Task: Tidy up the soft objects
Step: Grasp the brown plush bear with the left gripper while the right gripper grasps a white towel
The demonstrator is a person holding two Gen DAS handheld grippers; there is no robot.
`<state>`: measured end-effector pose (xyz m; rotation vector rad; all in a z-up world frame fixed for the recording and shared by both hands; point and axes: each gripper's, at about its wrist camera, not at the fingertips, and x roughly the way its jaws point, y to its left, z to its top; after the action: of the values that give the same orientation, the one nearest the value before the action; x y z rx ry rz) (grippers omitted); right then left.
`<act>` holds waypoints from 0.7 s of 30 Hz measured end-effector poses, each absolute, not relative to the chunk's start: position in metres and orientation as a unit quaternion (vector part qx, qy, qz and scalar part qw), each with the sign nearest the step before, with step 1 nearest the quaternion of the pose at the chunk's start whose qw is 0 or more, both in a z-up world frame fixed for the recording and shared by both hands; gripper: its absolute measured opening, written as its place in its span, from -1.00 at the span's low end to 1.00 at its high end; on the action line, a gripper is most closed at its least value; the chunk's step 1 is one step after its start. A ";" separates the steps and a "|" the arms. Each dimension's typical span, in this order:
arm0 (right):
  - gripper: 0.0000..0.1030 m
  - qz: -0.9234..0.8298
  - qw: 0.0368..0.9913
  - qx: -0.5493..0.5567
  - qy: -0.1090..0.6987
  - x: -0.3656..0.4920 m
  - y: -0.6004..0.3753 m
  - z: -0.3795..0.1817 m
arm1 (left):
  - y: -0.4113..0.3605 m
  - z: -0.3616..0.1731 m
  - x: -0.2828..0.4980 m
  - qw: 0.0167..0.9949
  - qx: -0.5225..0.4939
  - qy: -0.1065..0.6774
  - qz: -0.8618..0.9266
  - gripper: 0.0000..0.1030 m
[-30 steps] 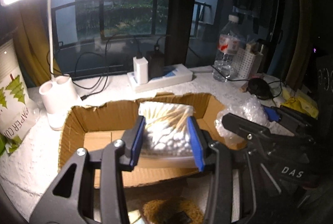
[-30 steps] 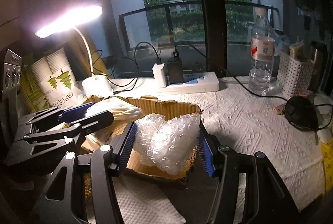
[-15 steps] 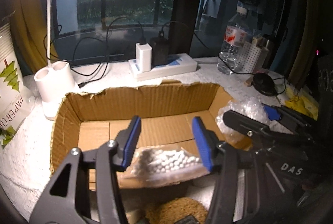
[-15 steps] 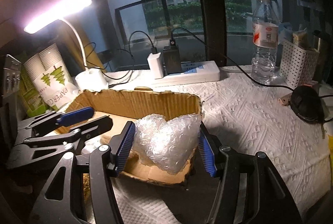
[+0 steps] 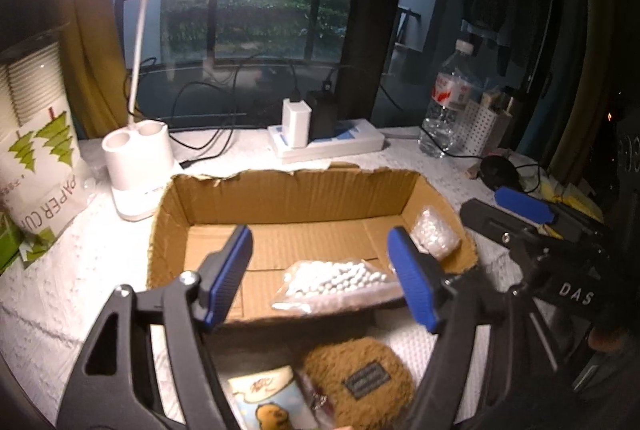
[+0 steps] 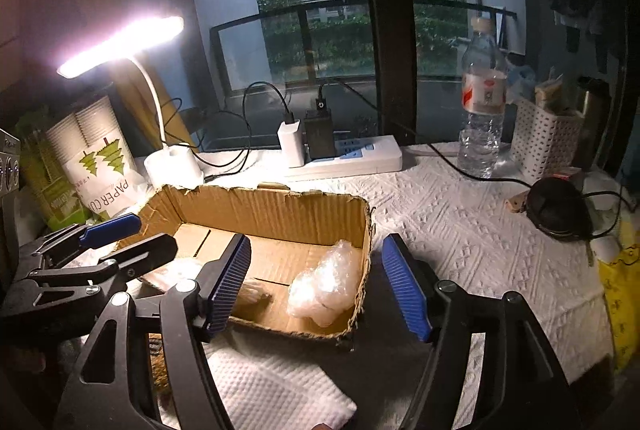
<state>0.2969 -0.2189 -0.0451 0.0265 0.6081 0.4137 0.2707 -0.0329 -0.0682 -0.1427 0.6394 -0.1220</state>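
The torn cardboard box stands in the middle of the white table cover. A clear bag of cotton swabs lies flat on its floor by the near wall. My left gripper hovers over it with its jaws opening and its pads clear of the bag. A wad of bubble wrap rests in the box's right corner. My right gripper is above it, jaws opening, touching nothing. A brown plush pouch lies on the table in front of the box.
A lit desk lamp and a pack of paper cups stand on the left. Behind the box is a power strip with chargers. A water bottle, a white basket and a black round object stand on the right. A folded paper towel lies near.
The left gripper let go of the swab bag, which dropped to the box floor. The right gripper released the bubble wrap into the box's corner. Both jaws widened.
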 end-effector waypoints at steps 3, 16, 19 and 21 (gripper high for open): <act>0.39 0.198 0.935 0.012 0.293 0.287 -0.219 -0.040 | -0.030 -0.064 0.261 0.947 -0.072 0.308 -0.061 0.39; 0.39 0.190 0.938 0.005 0.289 0.245 -0.214 -0.034 | -0.018 -0.058 0.219 0.950 -0.080 0.295 -0.065 0.40; 0.39 0.190 0.937 0.005 0.294 0.237 -0.212 -0.038 | -0.017 -0.062 0.212 0.948 -0.080 0.300 -0.065 0.40; 0.39 0.190 0.936 0.005 0.296 0.233 -0.213 -0.041 | -0.018 -0.065 0.207 0.947 -0.080 0.304 -0.065 0.40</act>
<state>0.2331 -0.2125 -0.0411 0.0105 0.6054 0.3880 0.2074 -0.0183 -0.0650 -0.1619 0.6190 -0.1321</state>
